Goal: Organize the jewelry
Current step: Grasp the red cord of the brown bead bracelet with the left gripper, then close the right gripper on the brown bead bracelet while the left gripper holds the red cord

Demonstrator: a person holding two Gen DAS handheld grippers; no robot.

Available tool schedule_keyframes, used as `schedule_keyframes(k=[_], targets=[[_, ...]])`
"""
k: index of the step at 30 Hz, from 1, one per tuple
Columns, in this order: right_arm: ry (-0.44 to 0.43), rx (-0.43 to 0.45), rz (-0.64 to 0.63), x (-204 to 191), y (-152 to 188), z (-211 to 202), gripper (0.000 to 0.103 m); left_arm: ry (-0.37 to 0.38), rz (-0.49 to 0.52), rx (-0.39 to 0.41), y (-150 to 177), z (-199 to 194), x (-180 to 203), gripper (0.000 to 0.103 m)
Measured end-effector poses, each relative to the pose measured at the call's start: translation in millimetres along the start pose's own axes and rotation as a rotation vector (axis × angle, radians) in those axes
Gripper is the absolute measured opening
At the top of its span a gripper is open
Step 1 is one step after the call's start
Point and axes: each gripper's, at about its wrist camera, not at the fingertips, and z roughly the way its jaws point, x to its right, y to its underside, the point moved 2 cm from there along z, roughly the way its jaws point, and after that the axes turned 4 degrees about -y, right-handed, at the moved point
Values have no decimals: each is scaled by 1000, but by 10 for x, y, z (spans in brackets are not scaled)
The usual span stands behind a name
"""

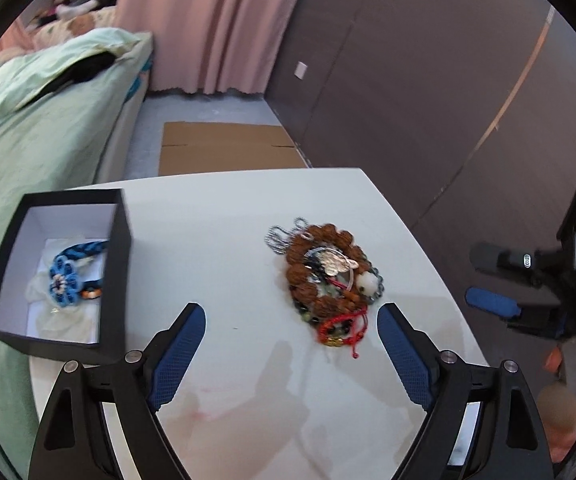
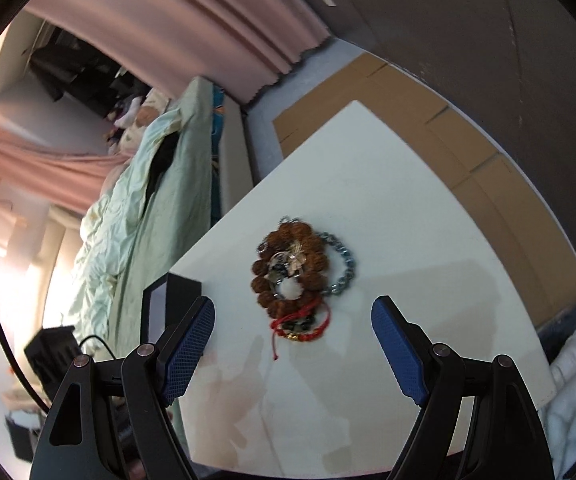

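A pile of jewelry (image 1: 325,280) lies on the white table (image 1: 228,208): a brown bead bracelet, a silver chain, a red cord bracelet and a white stone. The pile also shows in the right wrist view (image 2: 297,276). A black box (image 1: 120,264) with a white inside stands at the table's left edge and holds a blue braided flower bracelet (image 1: 64,280). My left gripper (image 1: 291,320) is open and empty above the table, between box and pile. My right gripper (image 2: 292,312) is open and empty, just short of the pile; it shows at the right in the left wrist view (image 1: 491,280).
A bed with a light green quilt (image 1: 28,128) runs along the table's left side. Flat cardboard (image 1: 228,148) lies on the floor beyond the table. A dark wall (image 1: 427,80) stands on the right and a pink curtain (image 1: 216,24) hangs at the back.
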Motion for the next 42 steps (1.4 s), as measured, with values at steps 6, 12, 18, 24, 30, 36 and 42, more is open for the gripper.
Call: schedule_keyframes(k=[6, 12, 18, 24, 30, 36, 42], targets=[[-12, 23, 52, 110, -61, -105, 81, 18, 81, -24, 64, 190, 230, 82], [-25, 19, 72, 167, -86, -133, 81, 7, 153, -61, 164, 385, 362, 60], [-33, 10, 76, 184, -99, -126, 81, -17, 221, -46, 216, 493, 429, 48], [-20, 4, 67, 196, -105, -84, 81, -26, 215, -72, 261, 580, 363, 15], [2, -10, 47, 172, -100, 2, 81, -27, 192, -43, 205, 447, 310, 7], [-6, -38, 26, 110, -68, 152, 74, 26, 152, -18, 132, 227, 289, 7], [-6, -45, 22, 57, -51, 283, 61, 61, 111, 13, 43, 3, 215, 7]])
